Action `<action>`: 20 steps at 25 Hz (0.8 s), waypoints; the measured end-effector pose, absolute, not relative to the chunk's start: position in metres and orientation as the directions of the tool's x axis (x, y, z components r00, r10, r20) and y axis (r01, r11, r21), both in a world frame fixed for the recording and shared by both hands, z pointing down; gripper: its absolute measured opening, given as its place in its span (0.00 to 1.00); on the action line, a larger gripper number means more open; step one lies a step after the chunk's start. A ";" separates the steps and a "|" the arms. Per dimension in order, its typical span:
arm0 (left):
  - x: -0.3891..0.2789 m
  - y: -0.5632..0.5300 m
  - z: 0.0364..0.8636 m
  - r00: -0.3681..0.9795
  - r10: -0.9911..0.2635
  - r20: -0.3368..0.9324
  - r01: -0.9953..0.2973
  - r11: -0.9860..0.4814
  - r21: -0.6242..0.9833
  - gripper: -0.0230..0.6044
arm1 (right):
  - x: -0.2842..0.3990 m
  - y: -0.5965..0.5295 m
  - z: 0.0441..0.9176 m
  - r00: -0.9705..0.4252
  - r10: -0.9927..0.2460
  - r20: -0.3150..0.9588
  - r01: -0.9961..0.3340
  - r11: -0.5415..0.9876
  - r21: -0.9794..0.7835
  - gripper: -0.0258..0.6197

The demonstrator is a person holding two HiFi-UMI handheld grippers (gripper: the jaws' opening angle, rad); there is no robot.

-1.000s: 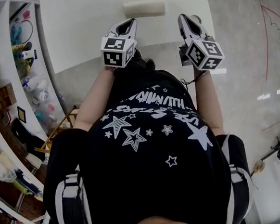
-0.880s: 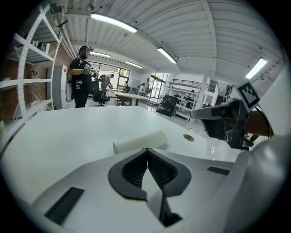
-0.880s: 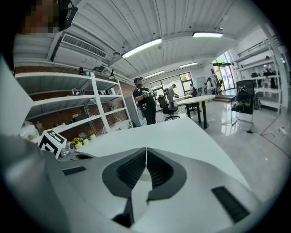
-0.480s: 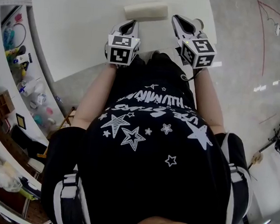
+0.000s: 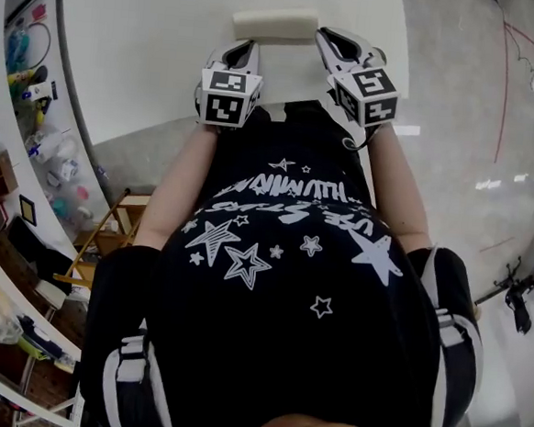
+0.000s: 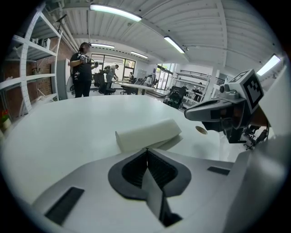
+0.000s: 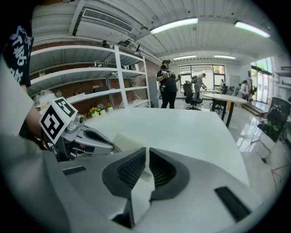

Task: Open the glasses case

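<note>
Cream-coloured: saw the glasses case (image 5: 274,24) lying shut on the table (image 5: 151,51), just beyond both tools. Found left gripper (image 5: 248,44) and right gripper (image 5: 325,36) pressed together, empty. Judged opening not begun; all left.

The glasses case (image 6: 148,134), just ahead of the jaws, looks matt and smooth, cream in colour. The table (image 6: 68,132) beneath is white, smooth and faintly shiny. The left gripper (image 6: 146,150) and the right gripper (image 7: 146,149) have matt grey plastic shells, with a dark ribbed lining inside the jaws.
</note>
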State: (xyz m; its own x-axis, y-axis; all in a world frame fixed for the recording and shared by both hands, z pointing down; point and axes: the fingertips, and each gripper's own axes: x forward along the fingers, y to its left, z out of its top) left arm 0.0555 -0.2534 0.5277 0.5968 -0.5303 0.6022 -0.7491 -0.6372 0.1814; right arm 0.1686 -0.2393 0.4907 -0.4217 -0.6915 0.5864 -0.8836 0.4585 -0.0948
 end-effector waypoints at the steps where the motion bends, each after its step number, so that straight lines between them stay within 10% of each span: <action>1: 0.055 -0.254 0.528 0.588 -0.537 0.606 -0.756 -0.632 0.174 0.06 | 0.168 -0.240 0.493 -0.432 -0.679 0.594 -0.871 0.484 -0.081 0.05; 20: 0.050 -0.260 0.535 0.479 -0.609 0.632 -0.840 -0.527 0.129 0.06 | 0.134 -0.262 0.532 -0.517 -0.442 0.733 -0.436 0.873 0.220 0.56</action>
State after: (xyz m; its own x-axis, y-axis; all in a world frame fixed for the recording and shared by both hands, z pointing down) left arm 0.0498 -0.2605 0.5350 0.4790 -0.6091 0.6321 -0.8401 -0.5268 0.1290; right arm 0.1338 -0.2618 0.5322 -0.5166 -0.4425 0.7330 -0.4355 0.8729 0.2199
